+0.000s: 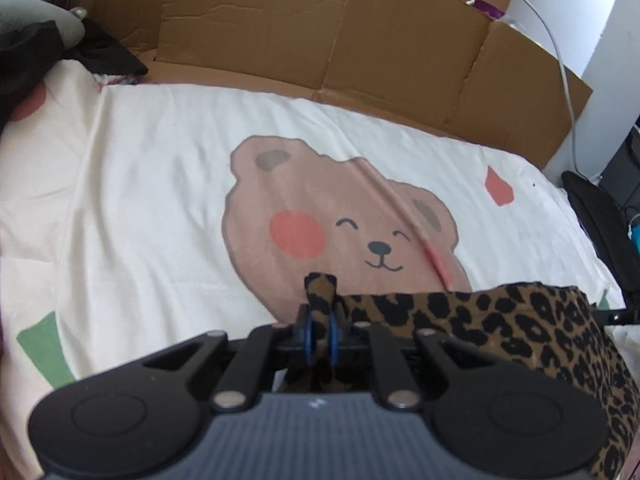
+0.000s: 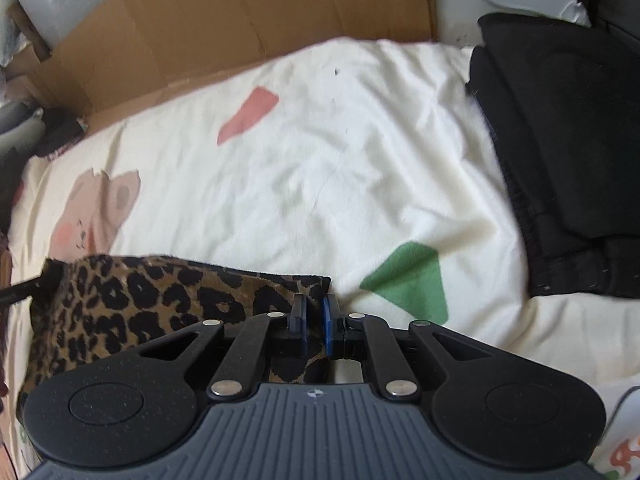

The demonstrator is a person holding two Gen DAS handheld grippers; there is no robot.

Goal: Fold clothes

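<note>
A leopard-print garment (image 1: 520, 332) hangs stretched between my two grippers above the bed. In the left wrist view my left gripper (image 1: 320, 328) is shut on one corner, and a tuft of the fabric sticks up between the blue pads (image 1: 307, 332). In the right wrist view the same garment (image 2: 160, 296) runs off to the left. My right gripper (image 2: 315, 320) is shut on its other corner, with cloth showing between and below the blue pads (image 2: 329, 324). The lower part of the garment is hidden behind the gripper bodies.
A cream bedsheet (image 1: 160, 200) printed with a bear (image 1: 320, 216) covers the bed. Cardboard walls (image 1: 320, 32) stand along the far side. Folded black clothes (image 2: 568, 152) lie at the right, dark and grey clothes (image 1: 48, 48) at the far left. A black chair (image 1: 600, 224) stands beside the bed.
</note>
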